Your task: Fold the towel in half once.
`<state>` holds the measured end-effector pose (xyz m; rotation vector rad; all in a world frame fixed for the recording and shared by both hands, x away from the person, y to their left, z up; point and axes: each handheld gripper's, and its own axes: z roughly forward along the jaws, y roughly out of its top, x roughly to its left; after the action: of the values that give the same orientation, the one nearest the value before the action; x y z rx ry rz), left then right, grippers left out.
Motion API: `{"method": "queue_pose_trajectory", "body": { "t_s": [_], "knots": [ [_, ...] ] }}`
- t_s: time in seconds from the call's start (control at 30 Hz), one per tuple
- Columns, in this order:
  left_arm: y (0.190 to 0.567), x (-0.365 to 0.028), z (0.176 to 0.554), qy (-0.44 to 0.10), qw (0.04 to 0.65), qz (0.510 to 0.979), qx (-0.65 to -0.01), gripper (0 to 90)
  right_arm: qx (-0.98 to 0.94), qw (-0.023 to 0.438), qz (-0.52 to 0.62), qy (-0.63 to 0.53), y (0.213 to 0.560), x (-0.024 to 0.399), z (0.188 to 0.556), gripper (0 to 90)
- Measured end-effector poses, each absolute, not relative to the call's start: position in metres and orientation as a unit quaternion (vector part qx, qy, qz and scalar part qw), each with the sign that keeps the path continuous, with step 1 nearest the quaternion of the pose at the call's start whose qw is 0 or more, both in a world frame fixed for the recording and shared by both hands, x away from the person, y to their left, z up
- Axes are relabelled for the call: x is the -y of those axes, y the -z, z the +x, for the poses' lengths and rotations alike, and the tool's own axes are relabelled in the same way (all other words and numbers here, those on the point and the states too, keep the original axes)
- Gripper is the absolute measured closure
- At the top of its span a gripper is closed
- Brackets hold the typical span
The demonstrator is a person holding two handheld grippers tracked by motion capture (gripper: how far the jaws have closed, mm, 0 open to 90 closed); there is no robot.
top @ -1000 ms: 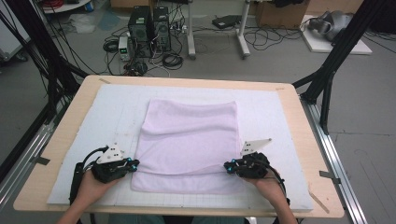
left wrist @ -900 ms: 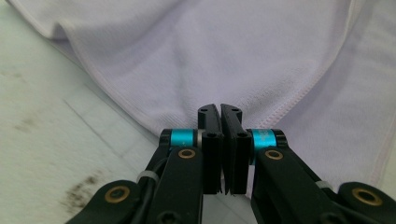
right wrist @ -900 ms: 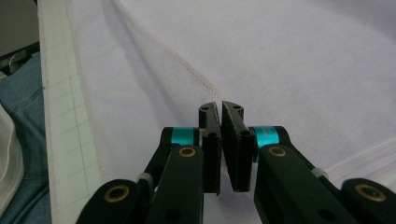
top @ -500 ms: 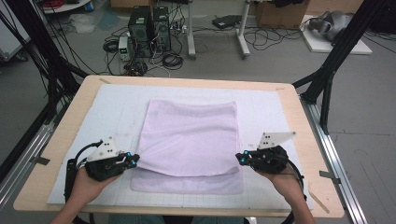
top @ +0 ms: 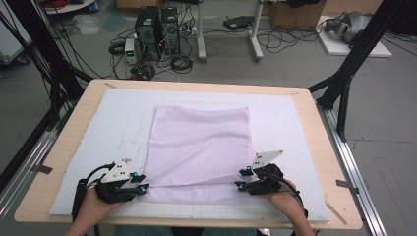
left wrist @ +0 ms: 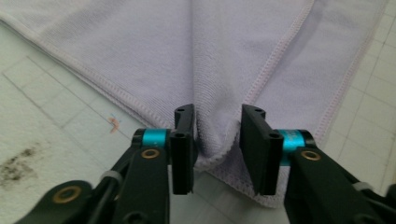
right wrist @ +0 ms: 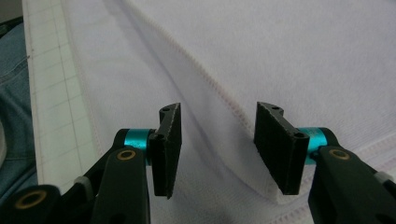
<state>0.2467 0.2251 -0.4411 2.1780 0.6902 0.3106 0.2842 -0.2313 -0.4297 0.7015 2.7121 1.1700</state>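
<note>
A pale lilac towel (top: 199, 145) lay flat on the white gridded mat (top: 93, 147) of a wooden table (top: 69, 129), its near edge doubled back into a shallow fold, as a person worked it with 2 hand-held grippers. The left gripper (top: 139, 184) sat at the towel's near-left corner and the right gripper (top: 242, 179) at its near-right corner. In the left gripper view, the left gripper (left wrist: 218, 149) had just been opening its jaws; they stood narrowly apart with a pinched ridge of hemmed cloth slumping between them, touching 1 pad at most and no longer clamped. In the right gripper view, the right gripper (right wrist: 218, 149) had likewise just been opening, its jaws wider apart over the folded edge, the pads clear of the fabric. The cloth looked light, soft and limp, likely to sag and crease wherever it was lifted. It was neither fragile nor slippery, judging by its nap. The stitched hem at the corners appeared the surest place to grip, both layers taken together.
</note>
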Motion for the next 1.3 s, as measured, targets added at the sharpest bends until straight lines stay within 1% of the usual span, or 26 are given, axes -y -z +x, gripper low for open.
{"method": "queue_pose_trajectory", "body": {
  "t_s": [0.13,0.2,0.27,0.33,0.47,0.5,0.6,0.63,0.67,0.7,0.73,0.77,0.9,1.03,1.2,1.3],
  "knots": [
    [0.442,-0.226,0.246,-0.122,0.414,0.859,-0.276,64.5,-0.879,0.058,0.239,-0.408,0.42,0.242,0.287,50.9],
    [0.44,-0.226,0.245,-0.123,0.415,0.859,-0.274,61.4,-0.876,0.052,0.248,-0.411,0.418,0.246,0.29,49.3],
    [0.44,-0.226,0.245,-0.124,0.411,0.86,-0.275,57.6,-0.879,0.046,0.251,-0.403,0.42,0.247,0.295,45.6],
    [0.442,-0.227,0.246,-0.124,0.409,0.861,-0.277,55.3,-0.879,0.046,0.254,-0.402,0.421,0.248,0.298,45.0],
    [0.442,-0.226,0.247,-0.124,0.408,0.861,-0.279,57.3,-0.884,0.035,0.254,-0.391,0.425,0.245,0.301,44.4],
    [0.442,-0.226,0.247,-0.127,0.408,0.86,-0.277,59.6,-0.889,0.033,0.249,-0.382,0.427,0.243,0.301,44.7],
    [0.442,-0.226,0.248,-0.13,0.408,0.86,-0.277,69.8,-0.895,0.019,0.237,-0.378,0.43,0.24,0.298,56.2],
    [0.442,-0.226,0.248,-0.131,0.41,0.858,-0.28,73.9,-0.897,0.021,0.233,-0.374,0.43,0.238,0.296,62.2],
    [0.442,-0.227,0.248,-0.132,0.41,0.858,-0.28,77.9,-0.899,0.02,0.228,-0.375,0.43,0.237,0.294,72.2],
    [0.441,-0.227,0.248,-0.135,0.412,0.856,-0.282,81.3,-0.9,0.013,0.222,-0.374,0.429,0.237,0.293,80.0],
    [0.44,-0.228,0.249,-0.135,0.414,0.854,-0.284,82.8,-0.901,0.019,0.219,-0.375,0.428,0.236,0.291,85.4],
    [0.438,-0.228,0.249,-0.134,0.418,0.852,-0.286,83.5,-0.9,0.021,0.216,-0.377,0.427,0.236,0.29,86.8],
    [0.431,-0.23,0.248,-0.14,0.423,0.85,-0.283,84.2,-0.889,0.022,0.221,-0.401,0.418,0.24,0.289,87.1],
    [0.419,-0.232,0.246,-0.144,0.436,0.842,-0.283,84.1,-0.878,0.032,0.216,-0.426,0.402,0.245,0.285,87.2],
    [0.407,-0.231,0.235,-0.158,0.442,0.839,-0.275,84.1,-0.866,0.047,0.202,-0.454,0.379,0.256,0.269,87.2],
    [0.403,-0.233,0.228,-0.158,0.444,0.839,-0.271,84.2,-0.865,0.056,0.201,-0.455,0.373,0.264,0.257,87.2]
  ]
}}
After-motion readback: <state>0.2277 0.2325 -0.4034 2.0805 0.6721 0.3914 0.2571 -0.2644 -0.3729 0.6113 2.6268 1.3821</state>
